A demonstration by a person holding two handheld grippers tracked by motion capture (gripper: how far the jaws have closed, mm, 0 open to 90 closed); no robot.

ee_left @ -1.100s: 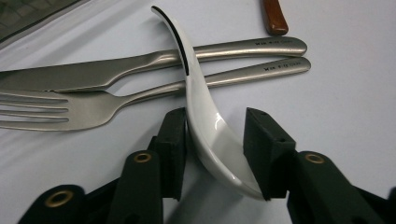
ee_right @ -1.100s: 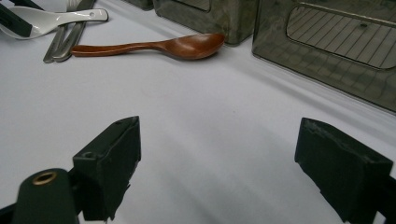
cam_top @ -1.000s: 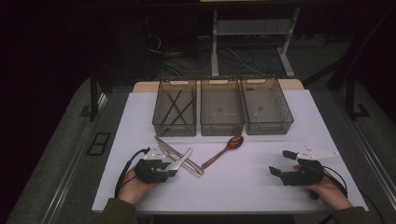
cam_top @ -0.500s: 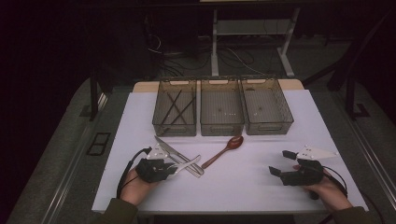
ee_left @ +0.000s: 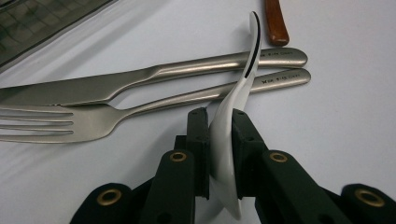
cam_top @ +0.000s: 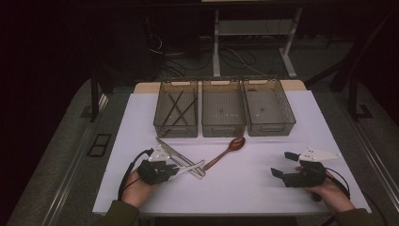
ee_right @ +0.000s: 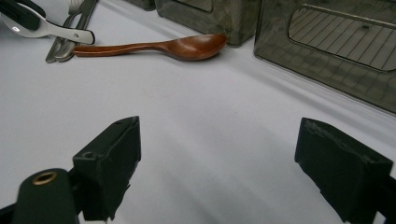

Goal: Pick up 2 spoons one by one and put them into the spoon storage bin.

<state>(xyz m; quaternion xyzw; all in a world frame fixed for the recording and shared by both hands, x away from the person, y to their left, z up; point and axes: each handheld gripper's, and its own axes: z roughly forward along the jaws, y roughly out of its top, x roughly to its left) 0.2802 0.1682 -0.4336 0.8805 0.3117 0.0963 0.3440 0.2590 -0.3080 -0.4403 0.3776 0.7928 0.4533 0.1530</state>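
Left tongs (ee_left: 219, 121): clamped on a white spoon (ee_left: 233, 107), the pads pressing its flanks; the jaws have just been closing onto it. In the left gripper view the white spoon stands on edge between the pads, its handle rising toward 12 o'clock across the two metal handles behind it. In the high view these tongs (cam_top: 181, 168) sit at roughly 8 o'clock on the white counter (cam_top: 244, 188), the person's left hand (cam_top: 139, 186) behind them.

Metal knife (ee_left: 140, 79) and metal fork (ee_left: 93, 116): lying flat on the counter, side by side and touching along their handles, blade and tines pointing to 9 o'clock in the left gripper view. Whether the white spoon touches them cannot be told.

Wooden spoon (cam_top: 226, 151): flat on the counter near its centre, bowl toward 1 o'clock, handle end just beside the metal handles (the right gripper view shows it lying apart from the baskets).

Right tongs (ee_right: 219, 163): jaws wide apart, nothing between them, bare counter beneath. In the high view they (cam_top: 283, 163) rest at about 4 o'clock, held by the right hand (cam_top: 329, 190), well apart from the cutlery.

Three wire baskets stand in a row at 12 o'clock: left basket (cam_top: 160, 122) holds dark sticks, middle basket (cam_top: 223, 129) and right basket (cam_top: 287, 117) adjoin it.
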